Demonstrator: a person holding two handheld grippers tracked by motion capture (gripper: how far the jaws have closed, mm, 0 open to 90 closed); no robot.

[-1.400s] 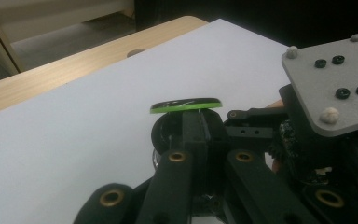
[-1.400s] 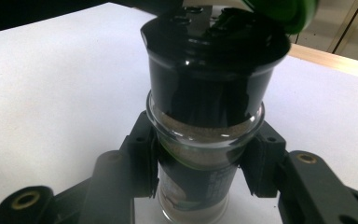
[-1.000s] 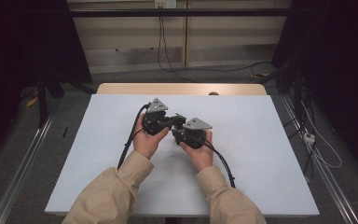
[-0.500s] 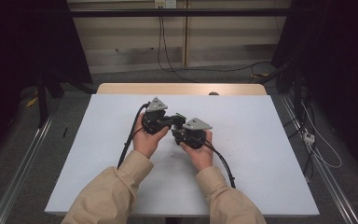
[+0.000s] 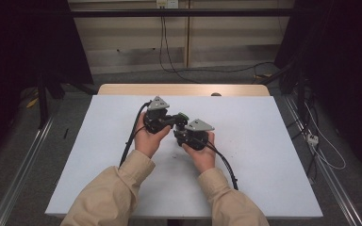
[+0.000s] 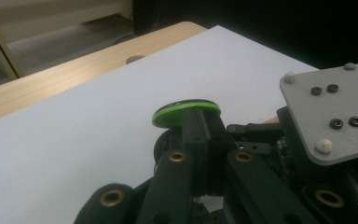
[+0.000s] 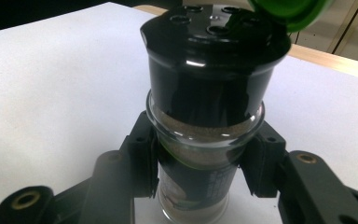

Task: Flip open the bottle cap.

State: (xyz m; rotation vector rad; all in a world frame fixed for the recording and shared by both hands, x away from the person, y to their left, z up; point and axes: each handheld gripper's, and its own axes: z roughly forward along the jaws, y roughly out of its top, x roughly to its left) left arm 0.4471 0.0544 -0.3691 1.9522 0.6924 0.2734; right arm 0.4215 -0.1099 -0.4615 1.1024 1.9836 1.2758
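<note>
Spice jar [image 7: 205, 154], held above the white desk [image 5: 264, 155] at mid-table, is clamped at its glass body by the right tongs [image 7: 200, 163] while its hinged green lid [image 6: 185, 112], pinched by the left tongs [image 6: 200, 140], should be swung gently about its hinge, the jar kept upright.

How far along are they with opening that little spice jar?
The right tongs already clamp the glass spice jar. Its green flip lid stands raised, baring the black shaker top, with the left tongs closed on the lid's edge. Swinging it fully back looks left.
</note>
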